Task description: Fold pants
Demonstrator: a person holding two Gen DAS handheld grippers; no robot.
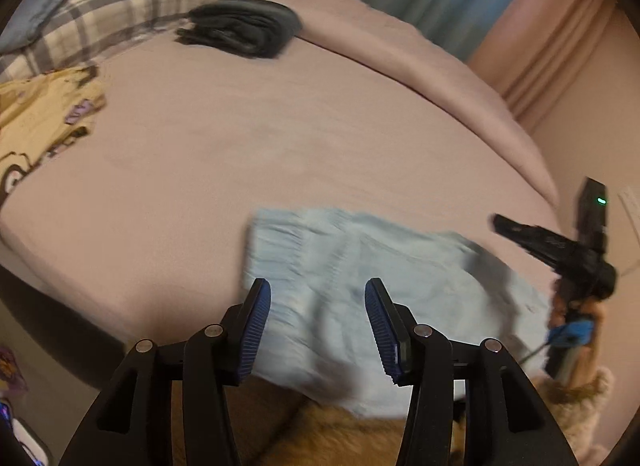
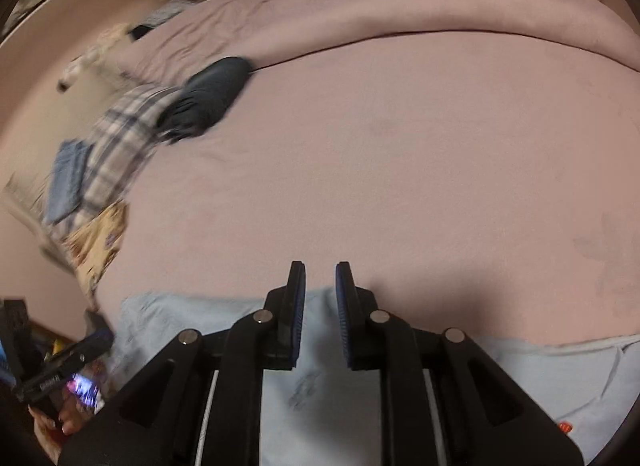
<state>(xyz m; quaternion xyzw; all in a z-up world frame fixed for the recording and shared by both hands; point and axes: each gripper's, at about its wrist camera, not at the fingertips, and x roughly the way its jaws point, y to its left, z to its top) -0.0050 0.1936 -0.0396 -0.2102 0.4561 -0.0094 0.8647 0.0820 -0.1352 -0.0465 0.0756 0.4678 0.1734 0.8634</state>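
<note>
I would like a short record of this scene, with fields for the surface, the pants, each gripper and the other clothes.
surface: bed with pink sheet
pants: light blue pants, lying at the near edge of the bed
left gripper: open above the pants, nothing between the pads
right gripper: narrow gap, holding nothing
other clothes: dark folded garment, plaid cloth, yellow printed cloth at the far left

Light blue pants (image 1: 340, 266), partly folded and wrinkled, are seen lying flat at the near edge of a pink bed (image 1: 240, 145). The gathered elastic waistband (image 1: 276, 238) is turned toward the left.
</note>
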